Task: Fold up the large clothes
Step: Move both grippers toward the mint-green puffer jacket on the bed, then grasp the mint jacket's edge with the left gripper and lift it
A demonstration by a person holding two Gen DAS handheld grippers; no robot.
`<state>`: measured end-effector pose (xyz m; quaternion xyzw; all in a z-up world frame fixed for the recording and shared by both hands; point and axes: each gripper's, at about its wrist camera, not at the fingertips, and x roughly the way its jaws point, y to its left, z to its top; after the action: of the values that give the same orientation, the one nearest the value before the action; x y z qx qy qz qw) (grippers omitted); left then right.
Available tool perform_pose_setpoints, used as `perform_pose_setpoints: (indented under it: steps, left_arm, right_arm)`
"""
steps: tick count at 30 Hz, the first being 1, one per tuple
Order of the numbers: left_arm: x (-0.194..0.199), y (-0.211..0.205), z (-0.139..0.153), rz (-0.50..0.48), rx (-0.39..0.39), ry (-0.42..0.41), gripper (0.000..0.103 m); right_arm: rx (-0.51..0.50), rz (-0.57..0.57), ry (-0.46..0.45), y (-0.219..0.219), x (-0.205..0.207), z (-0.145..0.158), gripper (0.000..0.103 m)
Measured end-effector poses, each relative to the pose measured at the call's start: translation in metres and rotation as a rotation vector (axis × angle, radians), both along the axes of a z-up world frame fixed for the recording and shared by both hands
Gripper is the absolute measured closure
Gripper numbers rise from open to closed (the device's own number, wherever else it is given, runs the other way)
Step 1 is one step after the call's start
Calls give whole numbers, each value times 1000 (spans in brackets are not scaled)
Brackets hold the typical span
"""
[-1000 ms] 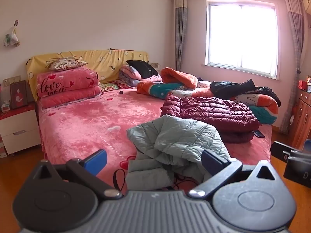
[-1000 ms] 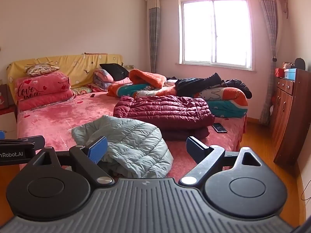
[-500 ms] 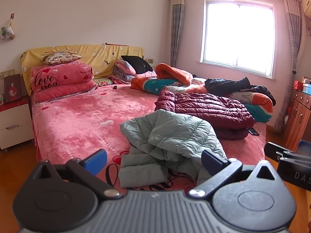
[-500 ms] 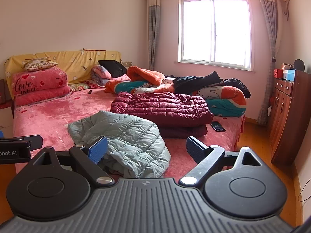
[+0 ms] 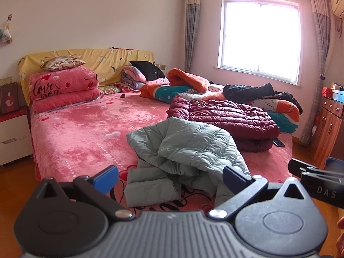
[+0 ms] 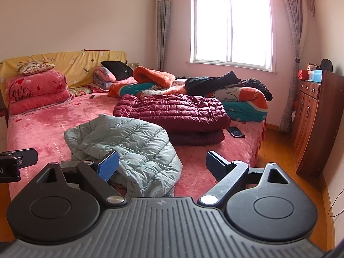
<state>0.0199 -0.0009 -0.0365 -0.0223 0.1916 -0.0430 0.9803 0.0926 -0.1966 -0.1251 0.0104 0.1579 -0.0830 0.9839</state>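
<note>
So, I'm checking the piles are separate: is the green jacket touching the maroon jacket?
Cannot tell. In the right wrist view the green jacket overlaps the folded maroon jacket at its far edge, so no gap or contact shows plainly.

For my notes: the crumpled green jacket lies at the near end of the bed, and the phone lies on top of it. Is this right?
Not quite. The phone lies on the bed beside the maroon jacket, apart from the green jacket, as the right wrist view shows. The rest is right.
</note>
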Motion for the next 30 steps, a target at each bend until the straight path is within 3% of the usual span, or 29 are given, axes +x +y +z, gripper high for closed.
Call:
perform_pose_setpoints:
  steps: [3, 5, 9, 16, 20, 25, 30]
  left_arm:
    - [1, 2, -6, -9, -18, -31, 1]
    - [5, 1, -10, -13, -22, -5, 1]
    - [7, -5, -23, -37, 52, -8, 1]
    - [11, -10, -50, -20, 116, -7, 1]
    - [13, -10, -64, -96, 84, -3, 1]
    - [19, -20, -72, -150, 107, -32, 1]
    - [41, -26, -79, -172, 47, 26, 2]
  right_arm:
    - [8, -5, 5, -2, 2, -1, 0]
    - [10, -9, 4, -3, 3, -3, 0]
    - [14, -12, 6, -3, 4, -5, 0]
    - [30, -11, 9, -10, 10, -15, 0]
    - [24, -2, 15, -17, 17, -29, 0]
    - [61, 11, 54, -32, 33, -47, 0]
    - [121, 30, 91, -47, 53, -60, 0]
